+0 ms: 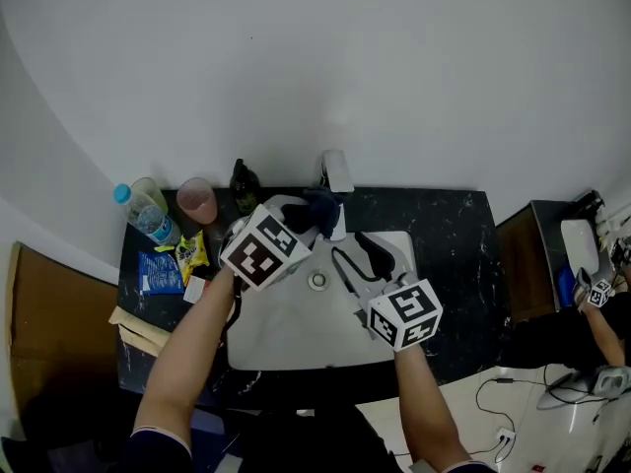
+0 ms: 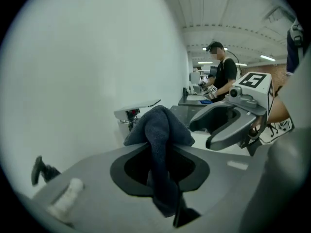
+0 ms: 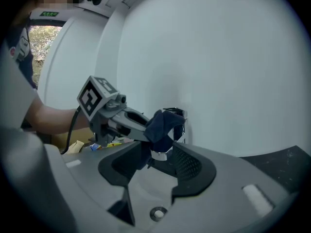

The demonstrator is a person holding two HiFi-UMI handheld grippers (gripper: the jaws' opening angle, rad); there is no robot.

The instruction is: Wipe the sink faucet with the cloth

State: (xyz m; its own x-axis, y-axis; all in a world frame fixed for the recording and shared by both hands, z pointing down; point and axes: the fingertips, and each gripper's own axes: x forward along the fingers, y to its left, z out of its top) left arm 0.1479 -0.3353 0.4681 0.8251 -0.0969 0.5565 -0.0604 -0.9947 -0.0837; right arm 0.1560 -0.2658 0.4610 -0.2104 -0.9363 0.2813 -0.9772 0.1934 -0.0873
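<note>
**Cloth on the faucet, two grippers in a tight spot**

My left gripper is clenched on a fold of the dark cloth, whose bunched end drapes over the faucet at the back rim of the sink. My right gripper hovers over the basin with its jaws apart. It grips nothing, and the chrome spout shows just beyond the gap.

I see three risks. The pinch holds only a narrow fold, so a hard rub could drag the cloth free. The grippers sit close together, and a wide stroke could knock one against the other. A push under the lever could turn the water on. The dark bottle stands near my left stroke.
</note>
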